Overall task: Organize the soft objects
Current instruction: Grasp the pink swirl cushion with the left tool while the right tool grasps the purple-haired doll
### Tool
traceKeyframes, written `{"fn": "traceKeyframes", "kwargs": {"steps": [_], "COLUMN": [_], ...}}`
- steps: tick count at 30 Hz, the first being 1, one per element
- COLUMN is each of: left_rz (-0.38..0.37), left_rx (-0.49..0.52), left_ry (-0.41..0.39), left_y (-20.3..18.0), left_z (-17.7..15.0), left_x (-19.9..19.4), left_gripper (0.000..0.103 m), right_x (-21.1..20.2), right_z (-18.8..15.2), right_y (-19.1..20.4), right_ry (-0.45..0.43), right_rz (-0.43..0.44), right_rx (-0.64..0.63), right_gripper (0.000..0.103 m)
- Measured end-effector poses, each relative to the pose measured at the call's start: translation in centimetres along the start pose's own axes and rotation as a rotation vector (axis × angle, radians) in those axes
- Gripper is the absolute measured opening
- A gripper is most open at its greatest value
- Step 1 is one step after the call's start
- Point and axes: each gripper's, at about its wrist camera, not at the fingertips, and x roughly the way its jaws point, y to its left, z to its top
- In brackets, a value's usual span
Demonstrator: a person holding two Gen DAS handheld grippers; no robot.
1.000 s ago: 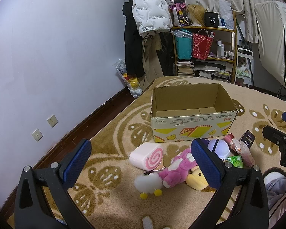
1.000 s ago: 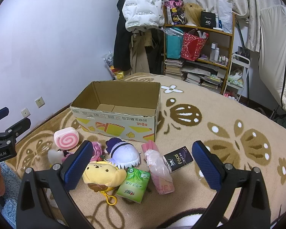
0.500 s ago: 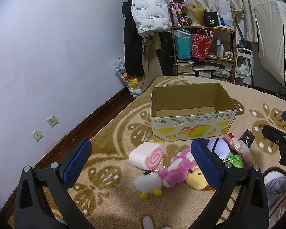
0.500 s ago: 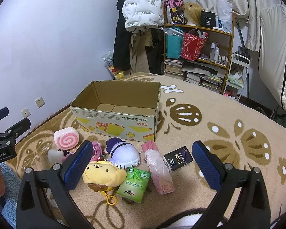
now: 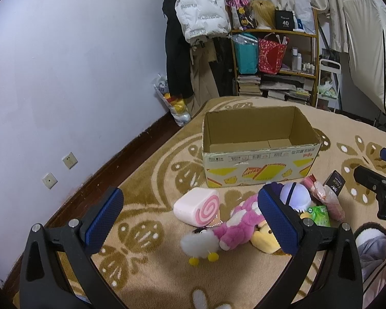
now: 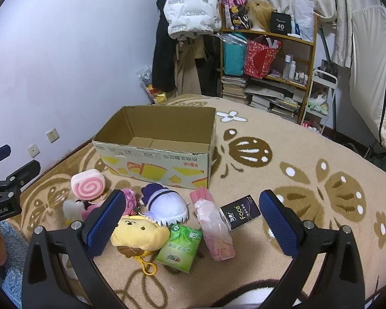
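Between your two wide-open, empty claws, left claw (image 5: 190, 221) and right claw (image 6: 190, 222), the toys lie on the carpet (image 6: 308, 206): swirl-roll plush (image 5: 196, 206) nearer your left, yellow bear plush (image 6: 136, 234) nearer your right. Beyond them, the cardboard box (image 6: 157, 154) stands open and looks empty.

One cardboard box (image 6: 154, 154) sits on one patterned rug (image 6: 308, 159). Before it lie five plush toys: swirl roll (image 6: 88, 187), pink one (image 5: 240, 221), white fluffy chick (image 5: 199, 243), yellow bear (image 6: 137, 234), purple-white doll (image 6: 164, 204). Three tissue packs: green (image 6: 179, 247), pink (image 6: 213, 221), black (image 6: 240, 212).
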Motion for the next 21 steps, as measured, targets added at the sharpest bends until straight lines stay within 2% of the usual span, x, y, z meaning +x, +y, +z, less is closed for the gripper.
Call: {"fn": "traceKeyframes", "kwargs": {"steps": [8, 13, 21], "left_rz": [-0.072, -0.099, -0.065], "left_rx": [-0.056, -0.073, -0.038], "left_ry": [0.130, 0.193, 0.280], "left_y": [1.0, 1.4, 1.5], "left_z": [0.7, 1.2, 1.7], "left_x": [3.9, 6.5, 11.2], "left_gripper": [0.103, 0.103, 0.103], "right_x": [3.1, 4.9, 7.0], "right_z": [0.8, 1.4, 2.1], "right_y": [-1.7, -1.9, -1.7], "right_ry": [0.074, 0.107, 0.122], "right_rz": [0.001, -0.008, -0.010], "right_rx": [0.082, 0.080, 0.061], "right_gripper": [0.103, 0.103, 0.103]}}
